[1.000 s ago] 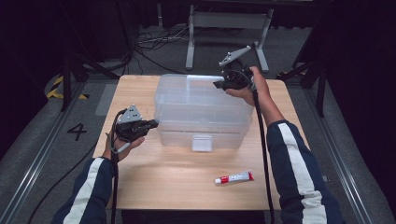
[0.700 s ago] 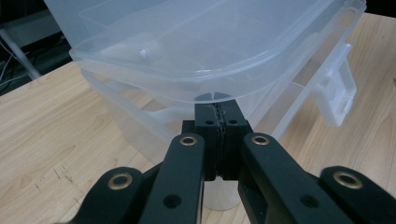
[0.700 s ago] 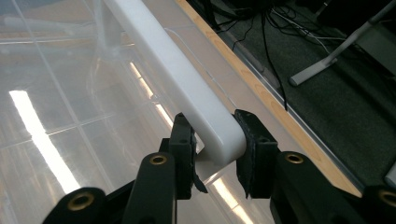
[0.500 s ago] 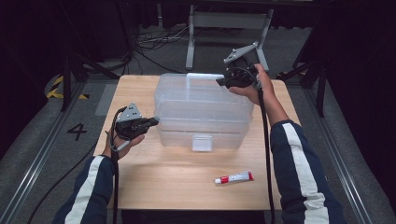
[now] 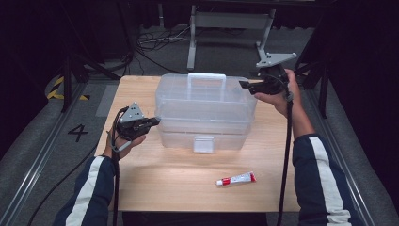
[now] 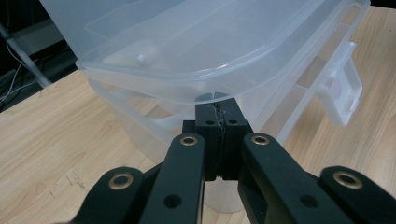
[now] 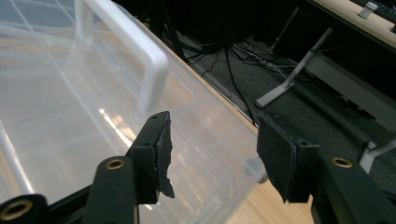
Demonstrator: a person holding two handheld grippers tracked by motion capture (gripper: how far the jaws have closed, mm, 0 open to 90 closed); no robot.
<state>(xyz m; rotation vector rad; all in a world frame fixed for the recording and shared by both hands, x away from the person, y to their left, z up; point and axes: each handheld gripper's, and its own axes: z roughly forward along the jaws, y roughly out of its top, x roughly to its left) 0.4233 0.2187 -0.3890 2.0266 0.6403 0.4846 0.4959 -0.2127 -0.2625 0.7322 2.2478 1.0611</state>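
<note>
A clear plastic box (image 5: pixel 204 115) with a white handle (image 5: pixel 206 77) stands mid-table. My left gripper (image 5: pixel 154 122) is shut at the box's left end. In the left gripper view its closed tips (image 6: pixel 217 108) sit just under the overhanging lid rim (image 6: pixel 187 91), with nothing between them. My right gripper (image 5: pixel 245 85) is held at the lid's right rear corner. In the right gripper view it (image 7: pixel 212 154) is open, and the corner of the clear lid (image 7: pixel 93 121) lies between its pads (image 7: pixel 159 151). The white handle (image 7: pixel 140 51) rises just beyond.
A small red-and-white tube (image 5: pixel 235 179) lies on the wooden table (image 5: pixel 155 183) in front of the box, toward the right. The box's front latch (image 5: pixel 203 143) faces me. A metal stand (image 5: pixel 226 21) and cables lie on the floor beyond the table's far edge.
My right gripper has shifted rightward from above the lid to the box's right rear corner. The left gripper and the box have stayed put.
</note>
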